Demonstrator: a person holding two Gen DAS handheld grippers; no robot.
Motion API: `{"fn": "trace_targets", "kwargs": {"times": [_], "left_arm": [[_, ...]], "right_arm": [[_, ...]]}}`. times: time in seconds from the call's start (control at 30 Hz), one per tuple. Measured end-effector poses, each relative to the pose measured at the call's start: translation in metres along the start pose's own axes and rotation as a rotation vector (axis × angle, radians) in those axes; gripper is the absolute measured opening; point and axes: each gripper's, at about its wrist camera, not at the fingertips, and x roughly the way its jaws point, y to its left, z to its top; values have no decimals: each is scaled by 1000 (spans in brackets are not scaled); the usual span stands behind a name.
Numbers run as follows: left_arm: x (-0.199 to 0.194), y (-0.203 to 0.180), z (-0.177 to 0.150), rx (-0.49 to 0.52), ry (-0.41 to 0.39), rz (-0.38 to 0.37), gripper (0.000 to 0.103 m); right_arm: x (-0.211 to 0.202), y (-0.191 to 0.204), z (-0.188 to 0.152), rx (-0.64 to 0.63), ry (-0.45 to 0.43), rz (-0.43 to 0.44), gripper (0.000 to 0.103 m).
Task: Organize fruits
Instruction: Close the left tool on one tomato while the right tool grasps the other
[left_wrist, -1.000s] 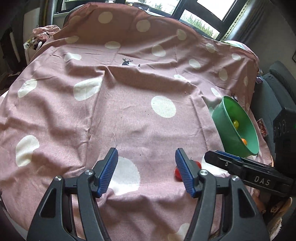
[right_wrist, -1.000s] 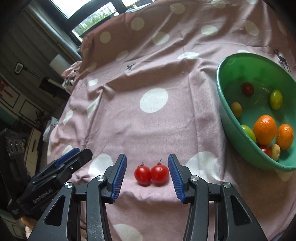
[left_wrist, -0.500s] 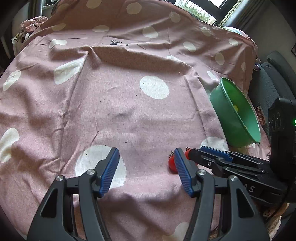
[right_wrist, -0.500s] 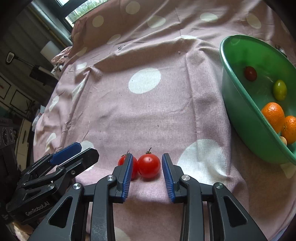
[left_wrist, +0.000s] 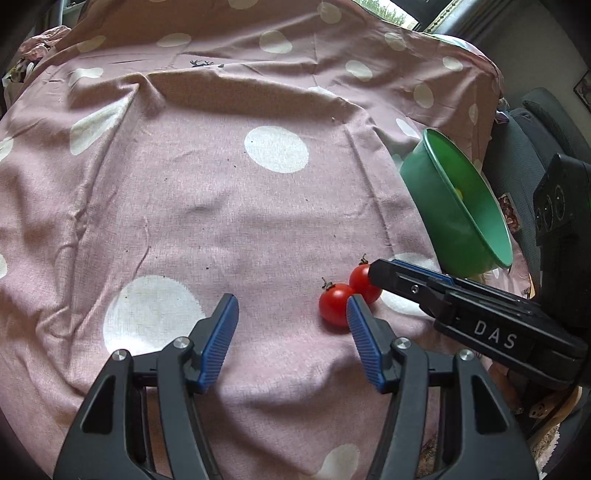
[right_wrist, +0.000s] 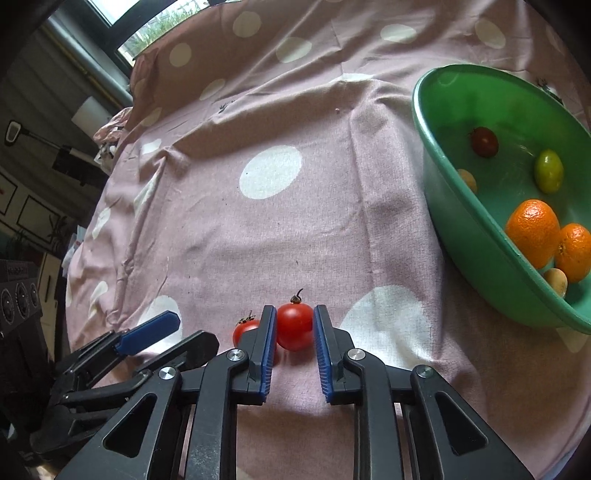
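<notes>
Fig.: R gripper (right_wrist: 294, 326), fingers closed to both sides of one red tomato (right_wrist: 294, 326), pads touching or nearly so; fruit on cloth, not lifted. Second tomato (right_wrist: 245, 329) just outside R gripper's left finger, touching the first. L gripper (left_wrist: 291, 317) fingers wide apart, nothing btwn them; second tomato sits at its right fingertip. Beyond, right of R fingers: green bowl (right_wrist: 476, 221) w/ oranges (right_wrist: 533, 232) and small fruits already in. Judged progress: mostly done; two tomatoes left to bowl.

Pink tablecloth (left_wrist: 207, 206) (white polka dots), window (right_wrist: 147, 29) behind
</notes>
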Motion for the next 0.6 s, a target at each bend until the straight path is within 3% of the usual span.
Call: {"fn": "trace_targets", "kwargs": {"times": [0.1, 0.23, 0.5, 0.6], "left_arm": [[7, -7, -1, 11, 22, -26, 60], [13, -15, -4, 37, 39, -34, 59], [21, -16, -5, 49, 32, -30, 29], [21, -17, -5, 49, 19, -25, 28]], "right_arm": [[0, -2, 1, 1, -15, -21, 23], [4, -4, 2, 22, 25, 40, 23], [5, -2, 0, 29, 31, 42, 23], [6, -3, 0, 37, 33, 46, 23]]}}
